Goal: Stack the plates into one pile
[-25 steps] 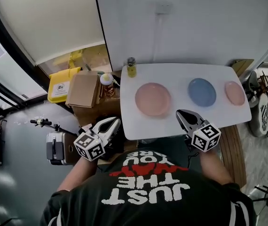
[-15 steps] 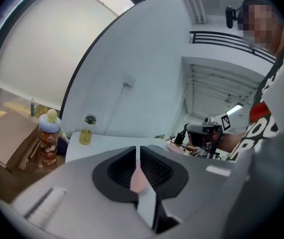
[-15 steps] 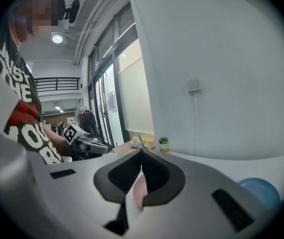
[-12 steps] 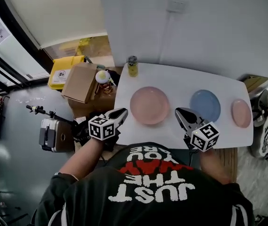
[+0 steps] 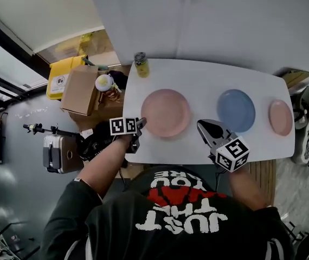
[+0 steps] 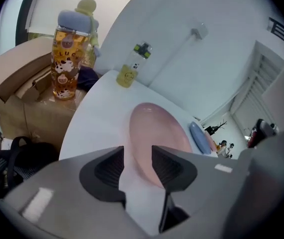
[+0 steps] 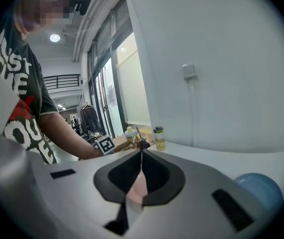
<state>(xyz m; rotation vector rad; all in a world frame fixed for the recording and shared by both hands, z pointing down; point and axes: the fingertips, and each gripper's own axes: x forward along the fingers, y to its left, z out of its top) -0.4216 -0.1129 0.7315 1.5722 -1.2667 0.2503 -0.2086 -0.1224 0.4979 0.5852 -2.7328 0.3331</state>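
Note:
Three plates lie apart in a row on the white table (image 5: 252, 145): a large pink plate (image 5: 165, 112) at the left, a blue plate (image 5: 236, 110), and a small pink plate (image 5: 281, 117) at the right. My left gripper (image 5: 141, 125) is at the large pink plate's left rim. Its jaws are opening, and in the left gripper view the large pink plate's (image 6: 157, 133) near rim shows in the gap of the left gripper (image 6: 138, 158), untouched by the pads. My right gripper (image 5: 201, 125) hovers shut and empty at the table's front edge, between the large pink and blue plates.
A small yellow bottle (image 5: 140, 65) stands at the table's back left corner. Left of the table is a cardboard box (image 5: 79, 90) bearing a cartoon drink bottle (image 6: 67, 59), with a yellow case (image 5: 61, 79) and a black bag (image 5: 92, 145) on the floor.
My left gripper came up from beside the table's front left to the large pink plate's rim. The right gripper stayed nearly still.

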